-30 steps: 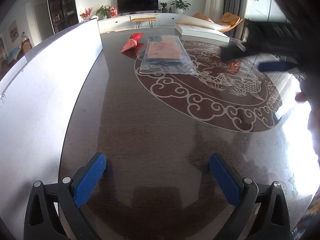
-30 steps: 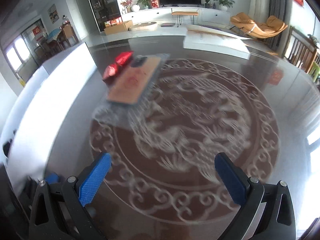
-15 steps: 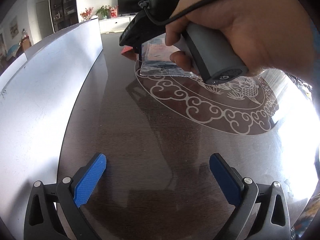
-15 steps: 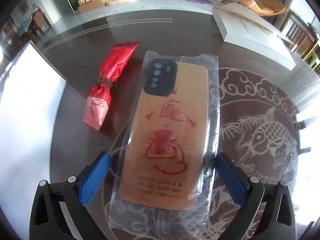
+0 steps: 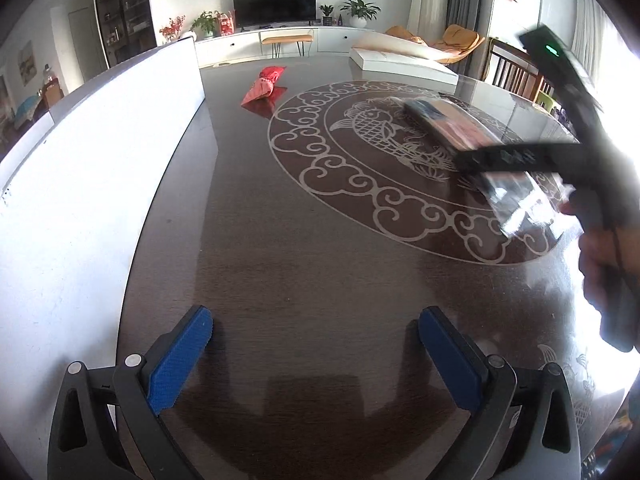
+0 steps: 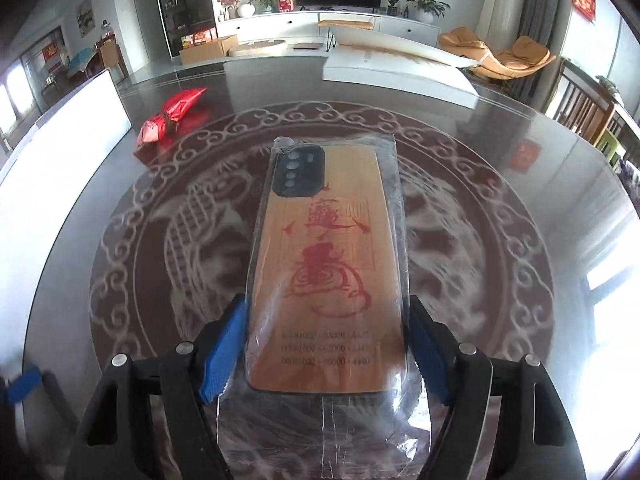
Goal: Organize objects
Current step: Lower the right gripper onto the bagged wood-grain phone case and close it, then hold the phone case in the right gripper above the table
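A wood-coloured phone case (image 6: 324,272) with red print, sealed in a clear plastic bag, lies lengthwise between the blue pads of my right gripper (image 6: 326,344). The jaws are closing and the pads press on the case's two long sides. From the left wrist view the case (image 5: 460,128) appears blurred at the right, above the table's fish pattern, with the person's hand (image 5: 600,264) behind it. A red wrapped packet (image 5: 264,86) lies on the dark table (image 5: 300,240) at the far left. My left gripper (image 5: 316,344) hovers open over bare table, nothing between its fingers.
A tall white board (image 5: 100,152) runs along the table's left side. A flat white box (image 6: 396,72) lies at the far edge. Chairs and a railing stand beyond the table on the right.
My right gripper came down over the bagged phone case, closed on its sides and carried it to the right across the fish pattern. The left gripper stayed where it was.
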The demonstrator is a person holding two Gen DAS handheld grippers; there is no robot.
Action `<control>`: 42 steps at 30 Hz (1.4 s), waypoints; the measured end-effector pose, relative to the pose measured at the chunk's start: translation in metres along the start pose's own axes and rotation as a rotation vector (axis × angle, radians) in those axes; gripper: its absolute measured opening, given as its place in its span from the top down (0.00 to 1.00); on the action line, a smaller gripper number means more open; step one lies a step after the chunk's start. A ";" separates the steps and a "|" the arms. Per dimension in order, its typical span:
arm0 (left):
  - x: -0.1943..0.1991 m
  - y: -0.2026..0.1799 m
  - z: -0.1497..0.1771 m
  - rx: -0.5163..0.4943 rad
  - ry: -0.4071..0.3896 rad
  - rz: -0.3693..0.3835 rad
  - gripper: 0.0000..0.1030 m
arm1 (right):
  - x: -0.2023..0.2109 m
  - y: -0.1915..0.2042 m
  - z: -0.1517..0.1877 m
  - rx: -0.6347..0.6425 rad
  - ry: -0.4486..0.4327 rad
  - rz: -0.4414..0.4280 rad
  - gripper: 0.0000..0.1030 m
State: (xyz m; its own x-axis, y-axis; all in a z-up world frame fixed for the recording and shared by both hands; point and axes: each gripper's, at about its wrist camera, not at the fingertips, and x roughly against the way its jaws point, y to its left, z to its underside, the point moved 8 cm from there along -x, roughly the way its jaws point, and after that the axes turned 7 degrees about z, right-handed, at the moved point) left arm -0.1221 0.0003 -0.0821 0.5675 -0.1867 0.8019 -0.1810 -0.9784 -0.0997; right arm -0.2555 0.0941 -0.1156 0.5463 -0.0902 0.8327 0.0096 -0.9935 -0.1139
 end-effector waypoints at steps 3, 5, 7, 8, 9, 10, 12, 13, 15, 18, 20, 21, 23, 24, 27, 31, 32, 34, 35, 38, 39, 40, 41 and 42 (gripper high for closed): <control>-0.001 -0.001 0.001 0.001 0.000 -0.002 0.00 | 0.025 -0.032 0.040 -0.013 -0.024 0.014 0.22; 0.000 0.000 0.002 0.001 0.000 -0.003 0.00 | 0.032 -0.048 0.059 -0.041 -0.022 0.024 0.06; 0.000 0.000 0.002 0.001 0.000 -0.002 0.00 | 0.029 -0.061 0.064 -0.062 -0.032 0.021 0.00; 0.000 0.000 0.002 0.001 0.000 -0.002 0.00 | 0.028 -0.065 0.065 -0.060 -0.029 0.028 0.00; 0.000 0.000 0.002 0.001 0.000 -0.002 0.00 | 0.026 -0.066 0.063 -0.060 -0.032 0.032 0.00; 0.000 0.000 0.002 0.001 0.000 -0.002 0.00 | 0.026 -0.065 0.063 -0.064 -0.035 0.035 0.00; 0.000 0.000 0.002 0.001 0.000 -0.002 0.00 | 0.022 -0.068 0.062 -0.066 -0.035 0.039 0.00; 0.000 0.000 0.002 0.001 0.000 -0.002 0.00 | 0.022 -0.068 0.062 -0.066 -0.035 0.038 0.00; 0.000 0.000 0.002 0.001 0.000 -0.002 0.00 | 0.022 -0.069 0.062 -0.066 -0.034 0.038 0.00; 0.000 0.000 0.002 0.001 0.000 -0.002 0.00 | 0.023 -0.069 0.062 -0.066 -0.035 0.038 0.00; 0.000 0.000 0.002 0.001 0.000 -0.002 0.00 | 0.023 -0.069 0.062 -0.066 -0.035 0.038 0.00; 0.000 0.000 0.002 0.001 0.000 -0.002 0.00 | 0.022 -0.069 0.062 -0.066 -0.035 0.038 0.00; 0.000 0.000 0.002 0.001 0.000 -0.002 0.00 | 0.023 -0.068 0.063 -0.066 -0.035 0.038 0.00; 0.000 0.000 0.002 0.001 0.000 -0.003 0.00 | 0.023 -0.068 0.063 -0.066 -0.035 0.038 0.00; 0.000 0.000 0.002 0.001 0.000 -0.002 0.00 | 0.023 -0.068 0.063 -0.066 -0.035 0.038 0.00; 0.000 0.001 0.003 0.001 0.000 -0.002 0.00 | 0.023 -0.068 0.063 -0.066 -0.035 0.038 0.00; 0.000 0.000 0.002 0.001 0.000 -0.002 0.00 | 0.023 -0.068 0.063 -0.066 -0.035 0.039 0.00; 0.000 0.000 0.002 0.001 0.000 -0.002 0.00 | 0.023 -0.068 0.063 -0.066 -0.035 0.039 0.00; 0.000 0.000 0.002 0.001 0.000 -0.003 0.00 | 0.023 -0.068 0.063 -0.066 -0.035 0.039 0.00; 0.000 0.000 0.002 0.001 0.000 -0.003 0.00 | 0.023 -0.068 0.063 -0.066 -0.035 0.039 0.00; 0.000 0.000 0.002 0.001 0.000 -0.003 0.00 | 0.023 -0.068 0.063 -0.066 -0.035 0.039 0.00; 0.000 0.001 0.002 0.001 0.000 -0.003 0.00 | 0.023 -0.068 0.063 -0.066 -0.035 0.038 0.00; 0.000 0.001 0.002 0.001 0.000 -0.003 0.00 | 0.022 -0.068 0.063 -0.066 -0.035 0.038 0.00; 0.000 0.001 0.003 0.001 0.000 -0.003 0.00 | 0.023 -0.068 0.063 -0.066 -0.035 0.039 0.00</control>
State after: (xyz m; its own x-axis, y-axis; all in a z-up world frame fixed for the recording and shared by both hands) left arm -0.1199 -0.0006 -0.0833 0.5678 -0.1842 0.8023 -0.1785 -0.9790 -0.0984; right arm -0.1911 0.1642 -0.1231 0.5742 -0.1270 0.8088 -0.0662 -0.9919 -0.1088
